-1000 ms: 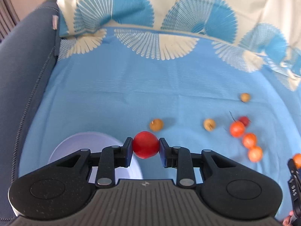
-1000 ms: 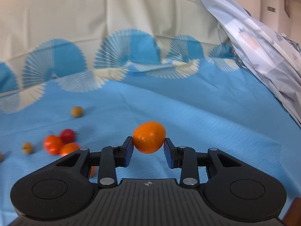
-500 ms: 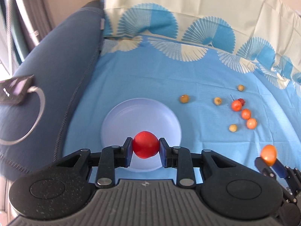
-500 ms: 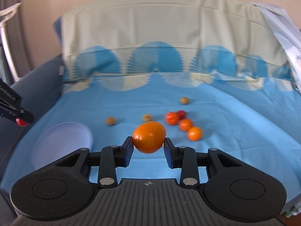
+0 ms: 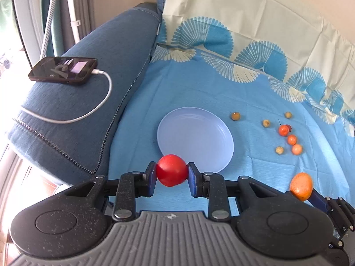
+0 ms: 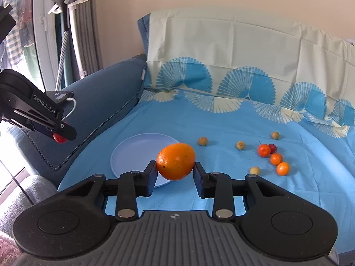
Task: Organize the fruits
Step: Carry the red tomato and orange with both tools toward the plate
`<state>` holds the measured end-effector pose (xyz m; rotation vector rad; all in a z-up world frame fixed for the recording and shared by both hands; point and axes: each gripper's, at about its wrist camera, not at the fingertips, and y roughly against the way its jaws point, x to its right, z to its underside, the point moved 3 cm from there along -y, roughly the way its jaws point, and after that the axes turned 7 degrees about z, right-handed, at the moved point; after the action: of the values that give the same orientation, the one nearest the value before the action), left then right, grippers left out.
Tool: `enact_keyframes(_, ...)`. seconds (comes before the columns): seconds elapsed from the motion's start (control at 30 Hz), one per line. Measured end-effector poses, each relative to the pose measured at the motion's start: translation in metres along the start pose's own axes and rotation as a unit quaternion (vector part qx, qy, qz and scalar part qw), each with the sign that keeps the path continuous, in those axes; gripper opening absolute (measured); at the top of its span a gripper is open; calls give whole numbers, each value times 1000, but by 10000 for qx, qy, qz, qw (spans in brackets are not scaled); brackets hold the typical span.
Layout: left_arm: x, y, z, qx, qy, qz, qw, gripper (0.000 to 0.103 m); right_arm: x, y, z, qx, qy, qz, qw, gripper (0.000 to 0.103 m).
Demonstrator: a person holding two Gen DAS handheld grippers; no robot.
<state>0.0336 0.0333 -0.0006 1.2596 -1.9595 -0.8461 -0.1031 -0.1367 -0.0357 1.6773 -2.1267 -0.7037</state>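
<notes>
left claw clamped on red tomato, above near edge of empty plate. right claw clamped on orange. plate on blue sheet; small fruits loose to its right, well apart.

The plate lies bare and open above; sofa arm crowds its left.
</notes>
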Motion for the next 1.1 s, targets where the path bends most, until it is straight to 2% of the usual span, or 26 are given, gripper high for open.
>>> enact_keyframes(0.5, -10, 7, 2, 95, 102, 21, 9999, 32, -15, 7, -3, 9, 252, -45, 9997, 37)
enact_keyframes(1.1, -10, -30, -12, -113, 67, -12, 9999, 32, -22, -30, -11, -208, 324, -18, 9993, 37)
